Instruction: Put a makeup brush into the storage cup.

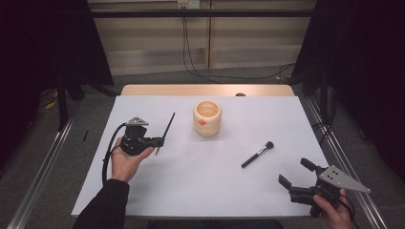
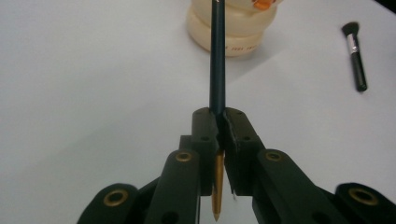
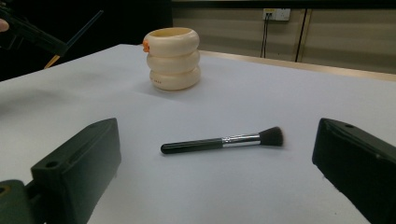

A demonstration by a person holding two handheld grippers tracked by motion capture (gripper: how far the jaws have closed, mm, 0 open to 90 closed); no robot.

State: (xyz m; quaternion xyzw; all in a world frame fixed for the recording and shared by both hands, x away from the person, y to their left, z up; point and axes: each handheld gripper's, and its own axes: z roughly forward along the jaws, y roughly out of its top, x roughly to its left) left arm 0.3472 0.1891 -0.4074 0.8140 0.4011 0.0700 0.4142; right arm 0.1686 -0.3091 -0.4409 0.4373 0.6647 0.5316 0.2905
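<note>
A: Start nearest us. What is the right gripper (image 1: 297,182) doing?

B: It sits low at the near right corner of the table (image 1: 210,191), jaws wide apart and holding nothing. In its own view the makeup brush (image 3: 222,141) lies flat between them, a little farther out.

A: How would that brush handle?

B: Light and stiff along the black handle, I judge, with soft bristles that would splay if pinched. The glossy handle looks slippery, so I'd take it mid-handle, just short of the metal ferrule, not by the tuft.

A: And the left gripper (image 2: 219,122)?

B: Its jaws are clamped on a thin dark pencil-like stick (image 2: 217,60), gripped near its gold tip, the long end pointing towards the cup. It is slim and light; held so near one end, it could pivot in the jaws.

A: Farthest off?

B: The cream ringed cup (image 1: 207,118) stands upright past the middle of the table, open at the top. It looks light enough to tip if nudged.
</note>
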